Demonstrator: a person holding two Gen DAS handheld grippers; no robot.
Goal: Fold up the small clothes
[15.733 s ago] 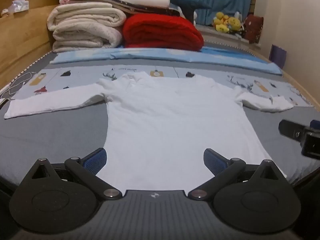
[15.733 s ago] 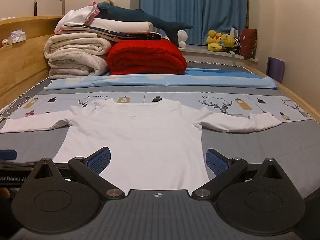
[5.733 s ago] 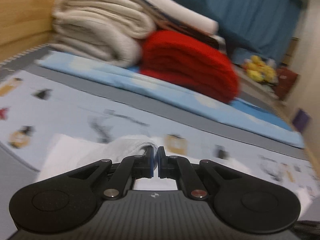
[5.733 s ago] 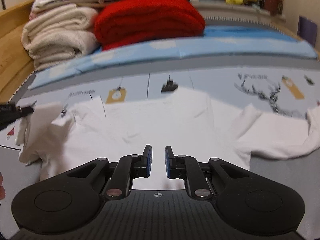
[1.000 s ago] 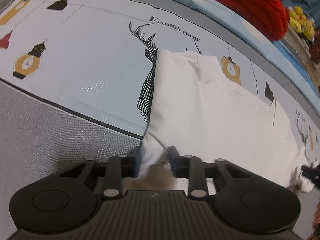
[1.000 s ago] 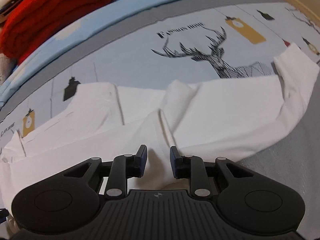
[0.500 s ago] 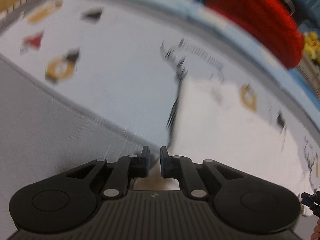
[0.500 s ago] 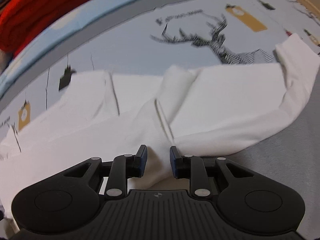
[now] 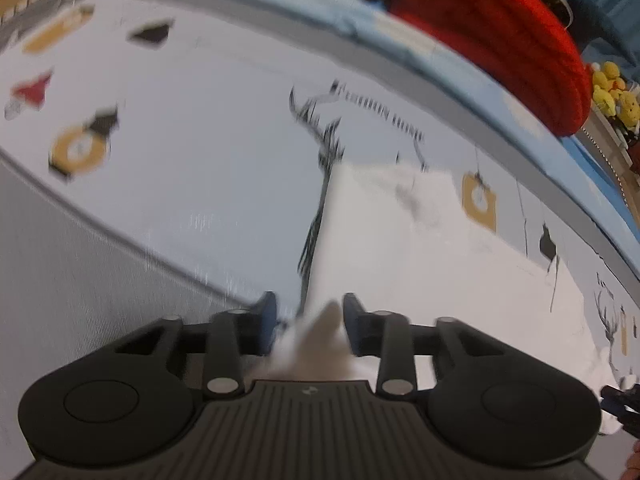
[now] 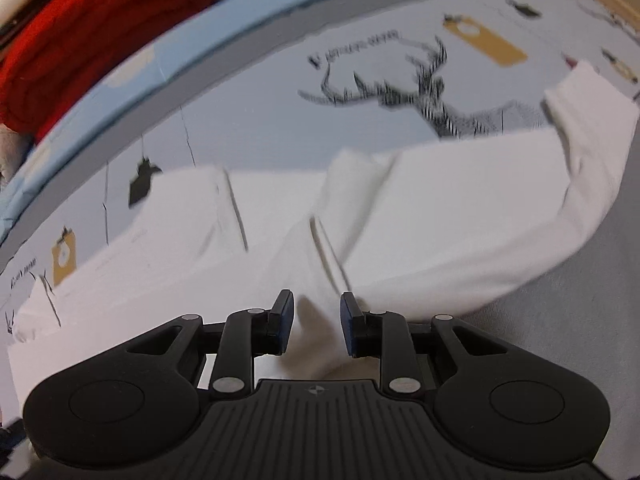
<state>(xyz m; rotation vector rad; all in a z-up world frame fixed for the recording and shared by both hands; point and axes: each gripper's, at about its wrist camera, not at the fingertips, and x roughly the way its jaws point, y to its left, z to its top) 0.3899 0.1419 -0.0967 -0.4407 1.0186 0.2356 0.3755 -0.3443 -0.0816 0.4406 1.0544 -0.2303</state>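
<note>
A small white long-sleeved shirt (image 9: 420,248) lies on the printed bedsheet, its left side folded in over the body. My left gripper (image 9: 309,316) is open, its jaws a hand-width apart, with a raised peak of the shirt's left edge between them. In the right wrist view the shirt (image 10: 440,208) spreads across the sheet, its right sleeve (image 10: 580,152) stretching to the right. My right gripper (image 10: 316,316) is open with a fold of the shirt near the right armpit between its blue pads (image 10: 285,320). Both views are motion-blurred.
A red folded blanket (image 9: 500,36) and cream blankets are stacked at the bed's head. A light blue sheet strip (image 10: 192,44) runs behind the shirt. Yellow plush toys (image 9: 612,92) sit at the far right. The other gripper's tip (image 9: 624,404) shows at the right edge.
My left gripper has opened from nearly shut, releasing the shirt's edge. My right gripper has stayed open over the fold and shifted slightly.
</note>
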